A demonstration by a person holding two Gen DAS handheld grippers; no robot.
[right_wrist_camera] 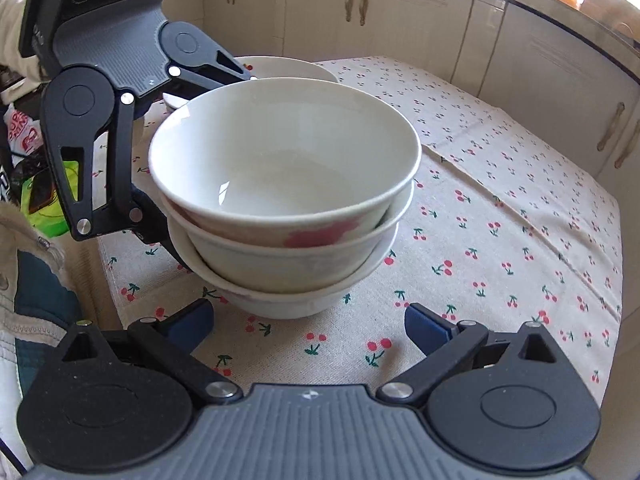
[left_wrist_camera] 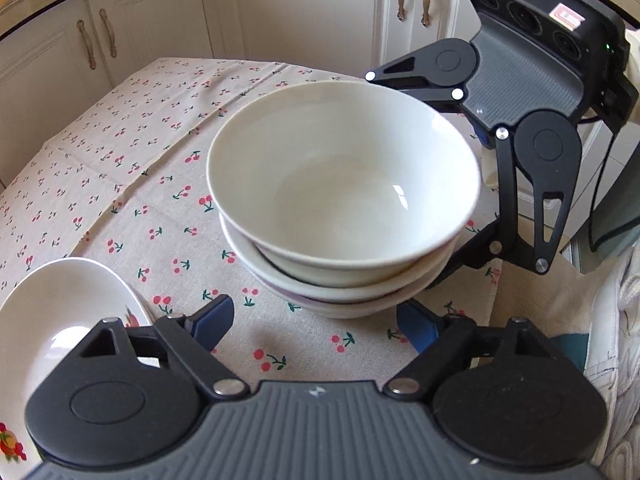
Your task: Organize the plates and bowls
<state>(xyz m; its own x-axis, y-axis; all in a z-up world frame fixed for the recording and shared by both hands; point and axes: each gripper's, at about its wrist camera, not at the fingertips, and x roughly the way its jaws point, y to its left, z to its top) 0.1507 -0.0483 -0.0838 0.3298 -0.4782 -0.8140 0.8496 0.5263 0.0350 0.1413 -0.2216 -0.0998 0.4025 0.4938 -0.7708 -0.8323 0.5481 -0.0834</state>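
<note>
Three white bowls are nested in a stack on the cherry-print tablecloth; the top one carries a pink mark on its side. My left gripper is open, its blue pads low on either side of the bottom bowl's near edge, apart from it. My right gripper comes from the opposite side, also open, pads just short of the bottom bowl. Each gripper's black fingers show in the other's view, reaching around the stack with tips hidden. A white plate with a fruit pattern lies beside the left gripper.
White cabinets with brass handles stand behind the table. The tablecloth stretches bare to the right of the stack in the right wrist view. A person's light clothing is near the table edge, and colourful packaging lies beyond it.
</note>
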